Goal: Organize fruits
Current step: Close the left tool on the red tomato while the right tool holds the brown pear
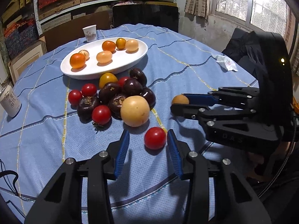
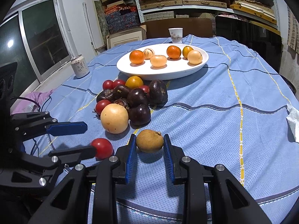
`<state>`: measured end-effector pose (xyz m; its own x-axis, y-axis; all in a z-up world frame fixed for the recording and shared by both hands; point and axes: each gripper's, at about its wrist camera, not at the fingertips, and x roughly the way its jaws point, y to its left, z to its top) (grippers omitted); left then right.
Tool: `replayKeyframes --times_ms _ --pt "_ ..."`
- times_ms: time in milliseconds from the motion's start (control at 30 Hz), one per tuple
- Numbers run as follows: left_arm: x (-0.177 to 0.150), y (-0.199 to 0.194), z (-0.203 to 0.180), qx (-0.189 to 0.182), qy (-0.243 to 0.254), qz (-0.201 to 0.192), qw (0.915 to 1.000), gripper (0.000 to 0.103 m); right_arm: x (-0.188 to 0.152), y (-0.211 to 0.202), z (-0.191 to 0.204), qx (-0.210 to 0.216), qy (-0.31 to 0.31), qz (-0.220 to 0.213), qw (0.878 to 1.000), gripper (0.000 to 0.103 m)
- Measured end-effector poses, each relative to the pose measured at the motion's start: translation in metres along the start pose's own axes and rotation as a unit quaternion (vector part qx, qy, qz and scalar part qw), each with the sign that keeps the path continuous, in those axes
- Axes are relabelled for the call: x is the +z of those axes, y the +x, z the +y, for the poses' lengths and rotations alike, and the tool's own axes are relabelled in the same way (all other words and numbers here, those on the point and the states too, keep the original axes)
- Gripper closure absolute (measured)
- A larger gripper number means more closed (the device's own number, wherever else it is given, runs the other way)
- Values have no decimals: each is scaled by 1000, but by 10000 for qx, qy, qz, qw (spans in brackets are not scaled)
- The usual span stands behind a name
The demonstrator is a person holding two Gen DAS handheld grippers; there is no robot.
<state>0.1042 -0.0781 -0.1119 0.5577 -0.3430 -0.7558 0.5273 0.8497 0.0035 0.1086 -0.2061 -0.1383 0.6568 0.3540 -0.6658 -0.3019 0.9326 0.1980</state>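
The tomato [image 1: 155,138], smooth, round and red, lies on the table [image 1: 186,52] between the left tool's [image 1: 148,150] blue ribbed pads, touching only one, nearer this hand; jaws apart; right tool [image 2: 149,150] clamped on a matte tan fruit [image 2: 149,140]; white glossy plate [image 1: 130,59] lies beyond the heap.

I work at a table under a blue cloth [image 2: 214,100] with dark and yellow lines, while far behind it metal shelves [image 2: 186,0] hold stacked woven and red boxes, a dark chair [image 1: 145,16] stands at the far edge, and barred windows [image 1: 252,1] let in daylight.
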Motion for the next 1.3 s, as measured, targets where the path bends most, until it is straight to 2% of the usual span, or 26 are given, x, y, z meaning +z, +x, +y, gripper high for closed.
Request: replayKeyframes --times_ms 333,500,1033,1300 --pt "3 26 -7 -129 -49 280 9995 62 0 -1 -1 52 12 -22 10000 74" --pt "0 31 -6 -149 -123 344 9992 76 0 0 -1 85 34 -4 10000 74" --pt "-3 25 0 -190 -260 283 9991 77 1 2 -3 97 54 24 9999 74" --pt "-4 22 17 -121 -531 270 9982 77 0 3 -3 91 55 39 9999 74"
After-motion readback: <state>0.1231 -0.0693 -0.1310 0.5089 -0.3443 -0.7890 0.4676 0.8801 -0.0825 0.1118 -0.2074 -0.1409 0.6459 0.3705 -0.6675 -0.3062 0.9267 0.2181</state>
